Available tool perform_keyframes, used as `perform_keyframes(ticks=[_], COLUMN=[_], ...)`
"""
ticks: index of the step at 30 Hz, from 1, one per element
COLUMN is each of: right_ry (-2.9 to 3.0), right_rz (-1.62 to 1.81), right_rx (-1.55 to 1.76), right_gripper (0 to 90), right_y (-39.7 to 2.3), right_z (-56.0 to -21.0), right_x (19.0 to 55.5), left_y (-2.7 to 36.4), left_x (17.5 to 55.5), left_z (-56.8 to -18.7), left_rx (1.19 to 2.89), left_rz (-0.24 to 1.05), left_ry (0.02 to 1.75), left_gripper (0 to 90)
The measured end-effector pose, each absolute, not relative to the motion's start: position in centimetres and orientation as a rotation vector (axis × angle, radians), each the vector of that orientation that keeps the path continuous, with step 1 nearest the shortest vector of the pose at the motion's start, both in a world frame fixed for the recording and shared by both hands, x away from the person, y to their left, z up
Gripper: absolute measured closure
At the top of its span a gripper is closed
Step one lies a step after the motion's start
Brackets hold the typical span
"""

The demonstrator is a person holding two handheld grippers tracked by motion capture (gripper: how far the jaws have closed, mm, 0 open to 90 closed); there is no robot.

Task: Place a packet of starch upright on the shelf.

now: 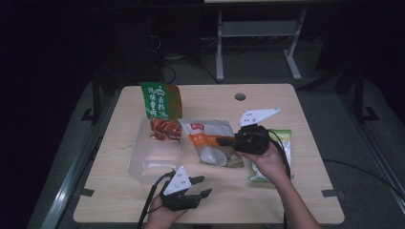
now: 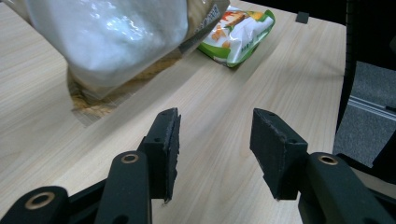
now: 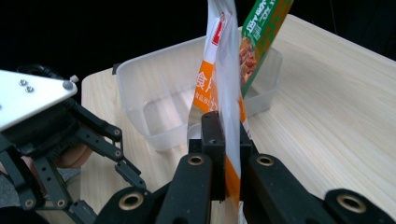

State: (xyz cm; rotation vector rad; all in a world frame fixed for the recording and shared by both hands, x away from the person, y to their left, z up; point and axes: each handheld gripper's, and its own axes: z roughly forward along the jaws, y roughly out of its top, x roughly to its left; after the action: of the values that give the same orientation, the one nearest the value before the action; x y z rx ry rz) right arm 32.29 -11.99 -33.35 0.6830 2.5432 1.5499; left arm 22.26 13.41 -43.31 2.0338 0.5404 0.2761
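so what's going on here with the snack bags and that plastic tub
A person works two handheld grippers at a wooden table. The right gripper is shut on an orange and white snack bag, lifting it beside a clear plastic tub where a green packet already stands. The left gripper hangs open and empty above the table. A green and white bag lies flat on the right.

Each hand carried a black, matte plastic two-jaw gripper: the left gripper (image 1: 202,186) and the right gripper (image 1: 223,141). Brass-coloured rivets marked the linkage joints, dark rough pads faced the jaws, white three-cornered plates with small screws sat on top, and black cables trailed back.
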Motion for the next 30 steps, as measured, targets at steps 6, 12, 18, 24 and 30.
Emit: perform_keyframes(ticks=[6,12,18,24,30], right_ry=[2.55,2.559,2.572,2.581,2.586], right_rz=[1.547,1.547,1.558,1.555,1.563], right_rx=[0.657,0.631,0.602,0.568,0.542], right_gripper=[89.9,89.9,89.9,89.9,89.9], right_y=[-11.0,-9.8,-8.7,-7.7,-6.6], right_z=[-32.5,-31.7,-30.9,-30.5,-30.0], right_x=[32.7,33.2,33.7,34.0,34.3], left_y=[13.3,13.2,13.3,13.3,13.4], left_x=[22.2,22.2,22.1,22.1,22.2], left_z=[-43.4,-43.5,-43.4,-43.4,-43.4], left_rx=[2.036,2.044,2.045,2.043,2.05], left_rz=[0.269,0.275,0.274,0.272,0.278], left_ry=[0.549,0.535,0.538,0.544,0.536], left_gripper=[51.5,51.4,51.4,51.4,51.4])
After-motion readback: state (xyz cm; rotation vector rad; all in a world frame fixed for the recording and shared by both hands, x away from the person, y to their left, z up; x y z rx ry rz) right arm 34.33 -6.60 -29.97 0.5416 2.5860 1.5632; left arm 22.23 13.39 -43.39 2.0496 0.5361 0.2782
